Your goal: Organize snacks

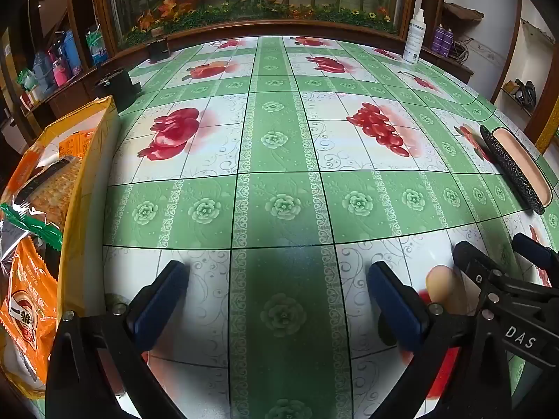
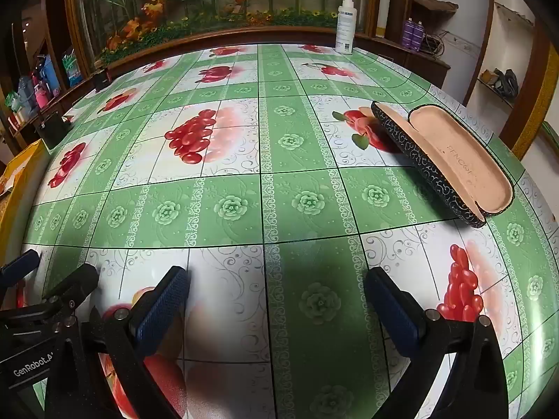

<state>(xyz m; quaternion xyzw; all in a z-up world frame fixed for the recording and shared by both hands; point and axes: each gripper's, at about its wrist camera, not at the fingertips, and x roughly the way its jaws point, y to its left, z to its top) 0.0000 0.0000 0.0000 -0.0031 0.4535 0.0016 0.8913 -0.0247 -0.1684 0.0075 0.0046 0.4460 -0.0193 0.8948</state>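
Observation:
A yellow box [image 1: 85, 188] stands at the table's left edge, holding several snack packets: orange ones [image 1: 29, 300], a cracker pack [image 1: 52, 188] and a green-edged silver one [image 1: 31, 221]. My left gripper [image 1: 277, 296] is open and empty, low over the tablecloth just right of the box. My right gripper [image 2: 276, 300] is open and empty over the cloth; it also shows in the left wrist view [image 1: 499, 262]. The left gripper shows at the right wrist view's left edge [image 2: 52, 279]. The box's corner [image 2: 24, 160] shows far left there.
A green-and-white fruit-print cloth [image 2: 279, 192] covers the table. An open glasses case [image 2: 450, 164] lies at the right. A white spray bottle [image 2: 345, 24] stands at the far edge. Black holders [image 1: 120, 87] sit at the far left. Shelves with bottles stand beyond.

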